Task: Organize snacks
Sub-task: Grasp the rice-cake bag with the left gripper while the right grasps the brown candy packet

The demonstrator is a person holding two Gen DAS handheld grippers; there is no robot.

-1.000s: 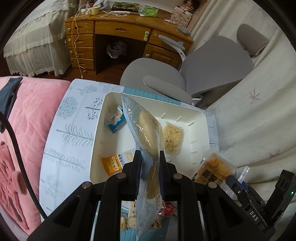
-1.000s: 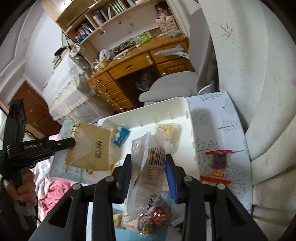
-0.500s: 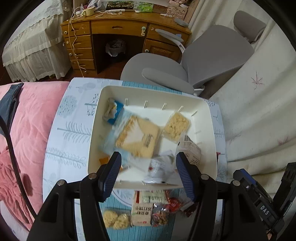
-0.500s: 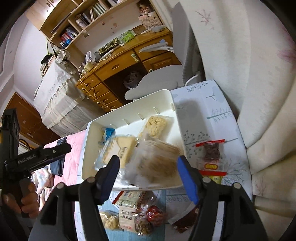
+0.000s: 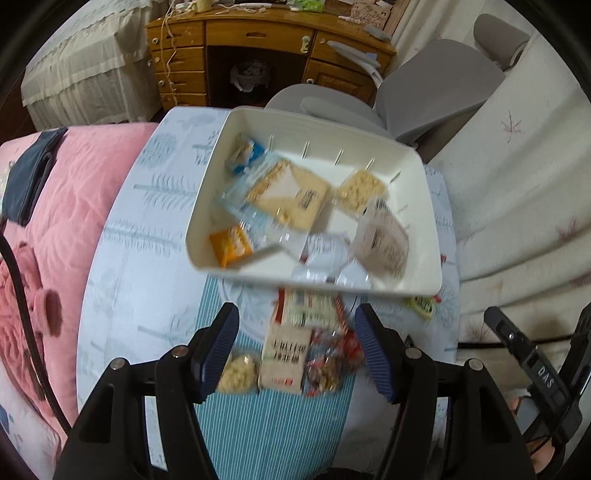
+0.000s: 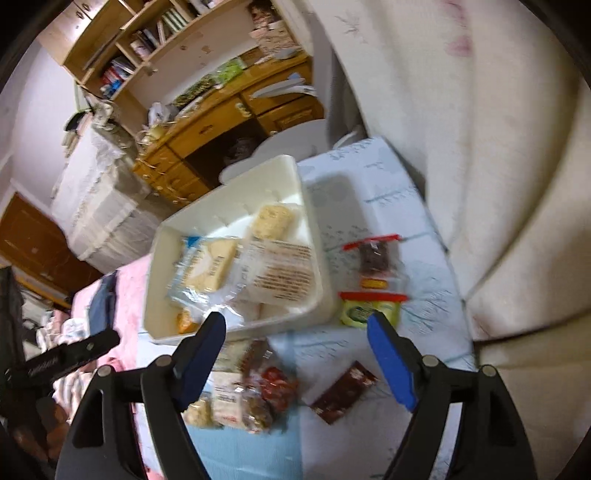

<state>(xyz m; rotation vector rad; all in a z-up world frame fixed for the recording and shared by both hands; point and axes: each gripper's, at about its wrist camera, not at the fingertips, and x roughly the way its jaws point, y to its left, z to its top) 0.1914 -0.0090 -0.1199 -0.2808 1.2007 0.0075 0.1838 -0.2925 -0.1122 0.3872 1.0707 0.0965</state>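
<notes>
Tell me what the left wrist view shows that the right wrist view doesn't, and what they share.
Only the left wrist view: the small blue packet at the bin's far corner and the grey chair back.

Only the right wrist view: the bookshelf, the dark brown packet and the two red-topped packets beside the bin.

Both: the white bin holding snacks, the loose pile in front of it, the wooden desk, and each gripper's empty, opening jaws.

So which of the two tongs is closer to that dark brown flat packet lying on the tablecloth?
Right. The right tongs hang over the dark brown flat packet, jaws opening, empty. The left tongs are farther left, above the snack pile.
</notes>
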